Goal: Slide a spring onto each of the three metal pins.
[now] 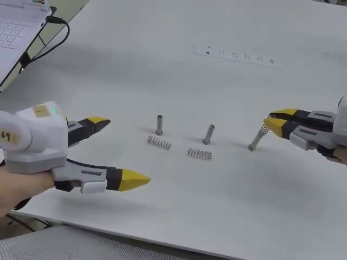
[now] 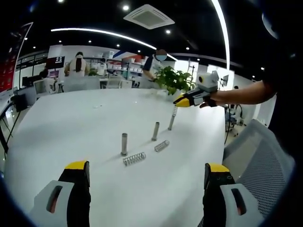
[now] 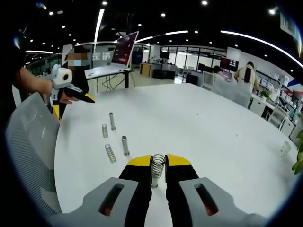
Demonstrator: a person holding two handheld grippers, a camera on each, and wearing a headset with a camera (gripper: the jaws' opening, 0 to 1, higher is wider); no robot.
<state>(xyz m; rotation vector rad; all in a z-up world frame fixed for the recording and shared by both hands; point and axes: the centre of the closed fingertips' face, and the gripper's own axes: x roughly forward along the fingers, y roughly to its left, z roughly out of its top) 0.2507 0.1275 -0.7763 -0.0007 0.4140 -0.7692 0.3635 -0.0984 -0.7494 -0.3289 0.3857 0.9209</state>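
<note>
Three metal pins are on the white table [image 1: 162,70]. The left pin [image 1: 159,124] and the middle pin [image 1: 209,134] stand bare. One loose spring [image 1: 159,142] lies by the left pin and another spring [image 1: 199,154] by the middle pin. The right pin [image 1: 254,143] leans over, its upper end inside a third spring [image 1: 264,130]. My right gripper [image 1: 275,121] is shut on that spring [image 3: 157,165], with the pin [image 3: 154,180] below it. My left gripper [image 1: 116,151] hovers open left of the pins, nothing between its yellow tips [image 2: 147,166].
A white laptop [image 1: 16,24] with a black cable [image 1: 60,33] sits at the table's far left corner. A white power strip [image 1: 238,56] lies at the back. A grey mesh chair [image 1: 49,244] is just off the near edge.
</note>
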